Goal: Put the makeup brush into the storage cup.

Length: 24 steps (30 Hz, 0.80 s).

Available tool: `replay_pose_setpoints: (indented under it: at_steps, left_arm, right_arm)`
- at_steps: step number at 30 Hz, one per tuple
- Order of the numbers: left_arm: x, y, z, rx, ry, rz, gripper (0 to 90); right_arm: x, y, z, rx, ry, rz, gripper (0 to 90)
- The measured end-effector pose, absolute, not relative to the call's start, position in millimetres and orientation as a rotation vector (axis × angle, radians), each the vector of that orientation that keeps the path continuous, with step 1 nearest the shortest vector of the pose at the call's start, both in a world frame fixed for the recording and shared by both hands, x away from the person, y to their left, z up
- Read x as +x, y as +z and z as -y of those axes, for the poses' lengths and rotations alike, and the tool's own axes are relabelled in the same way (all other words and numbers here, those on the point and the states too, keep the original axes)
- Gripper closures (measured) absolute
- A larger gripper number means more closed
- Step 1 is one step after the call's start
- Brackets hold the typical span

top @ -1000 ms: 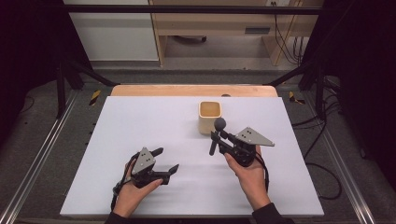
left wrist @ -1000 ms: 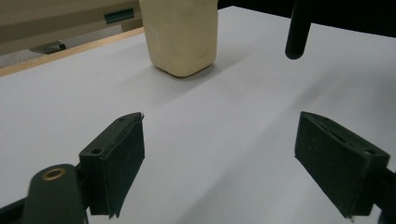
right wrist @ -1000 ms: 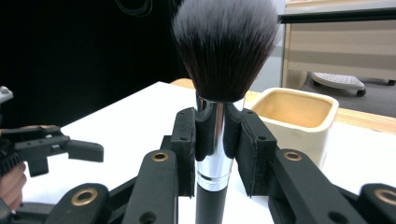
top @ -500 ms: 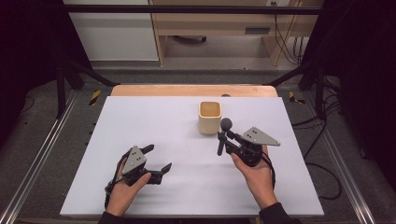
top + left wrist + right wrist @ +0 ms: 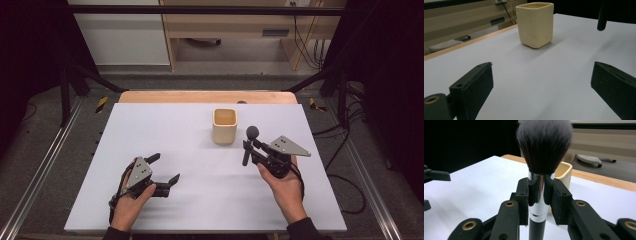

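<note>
A cream square cup [image 5: 224, 126] [image 5: 535, 23] stands upright at the middle back of the white table [image 5: 150, 130]. My right gripper [image 5: 248, 146] [image 5: 540, 192] is shut on a makeup brush [image 5: 252, 132] [image 5: 544, 145], held upright just right of the cup with the dark bristles on top. The pads clamp its silver ferrule, and its black handle hangs above the table. My left gripper [image 5: 163, 168] [image 5: 541, 67] lies low over the front left of the table. Its jaws have just been opening and now stand wide apart with nothing between them, pointing toward the cup.
The brush's handle end [image 5: 602, 17] hangs to the right of the cup in the left gripper view. A wooden strip [image 5: 207, 96] edges the table's far side. Metal rails and cables run along both sides on the floor.
My right hand has carried the brush a little to the right, past the cup. The left gripper's jaws have spread wider while that hand stayed near its place.
</note>
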<state>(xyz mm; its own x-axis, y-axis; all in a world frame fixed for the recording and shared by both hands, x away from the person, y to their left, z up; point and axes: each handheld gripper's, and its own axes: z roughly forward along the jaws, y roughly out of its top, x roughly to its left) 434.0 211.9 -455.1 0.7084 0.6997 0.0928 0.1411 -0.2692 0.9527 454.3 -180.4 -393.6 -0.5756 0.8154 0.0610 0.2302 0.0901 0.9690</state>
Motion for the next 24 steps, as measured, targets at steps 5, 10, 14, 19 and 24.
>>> replay_pose_setpoints:
  at_steps: [5,10,14,19,24]
  left_arm:
    - [435.1,-457.3,-215.0,1.764,0.608,-0.676,4.1]
    - [435.5,-457.6,-218.7,1.759,0.617,-0.677,4.0]
    - [436.4,-458.5,-223.2,1.746,0.627,-0.679,4.0]
    - [436.1,-459.8,-227.0,1.729,0.633,-0.685,4.0]
    - [435.3,-460.4,-227.9,1.719,0.633,-0.676,4.0]
  right_arm:
    - [454.9,-392.0,188.7,1.036,1.505,-1.86,70.6]
    - [457.0,-390.5,195.4,1.047,1.497,-1.845,70.6]
    - [458.1,-388.1,199.3,1.051,1.496,-1.839,70.6]
    - [459.7,-385.6,201.7,1.045,1.489,-1.84,70.6]
    - [462.1,-381.9,203.2,1.041,1.484,-1.838,70.6]
